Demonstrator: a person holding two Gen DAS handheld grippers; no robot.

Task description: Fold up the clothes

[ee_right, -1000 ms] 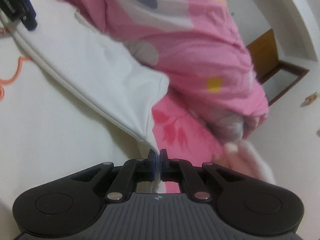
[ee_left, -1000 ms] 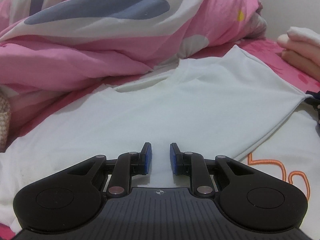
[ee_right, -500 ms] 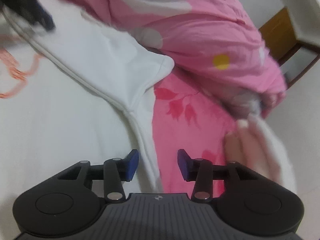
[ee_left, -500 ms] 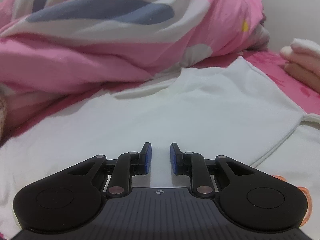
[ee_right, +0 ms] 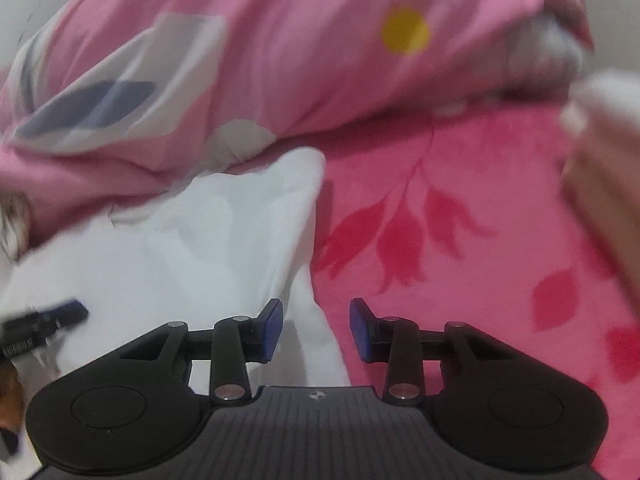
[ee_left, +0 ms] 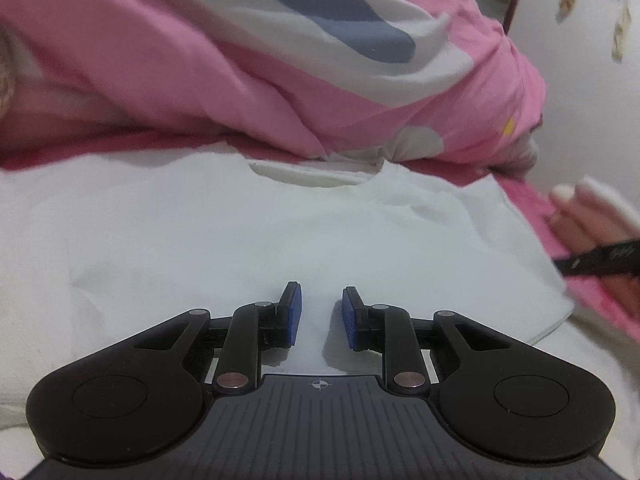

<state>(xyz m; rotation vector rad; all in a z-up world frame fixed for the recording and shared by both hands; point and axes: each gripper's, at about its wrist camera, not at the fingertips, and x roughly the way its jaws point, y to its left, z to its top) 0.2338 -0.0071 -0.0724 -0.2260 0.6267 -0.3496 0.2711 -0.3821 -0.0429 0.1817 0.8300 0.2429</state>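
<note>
A white T-shirt (ee_left: pixel 280 232) lies spread on the bed, its collar (ee_left: pixel 316 172) toward the pink quilt. My left gripper (ee_left: pixel 320 316) hovers low over the shirt's middle, its blue pads a little apart with nothing between them. In the right wrist view the shirt's right edge (ee_right: pixel 304 264) runs down between the jaws of my right gripper (ee_right: pixel 316 330). Those jaws are closing but stand apart, and the pads do not press the cloth. One black finger of the right gripper (ee_left: pixel 596 262) shows at the left view's right edge.
A bunched pink quilt (ee_left: pixel 200 60) with white and blue patches lies just behind the shirt. A pink leaf-print sheet (ee_right: pixel 460 240) covers the bed to the right. A pale, blurred hand (ee_right: pixel 592 152) rests there. A white wall (ee_left: pixel 580 80) is at the back right.
My right gripper let go of the shirt's corner, opened, rolled and swung along the shirt's edge. The left gripper rolled and shifted over the shirt; the lifted flap now lies flat.
</note>
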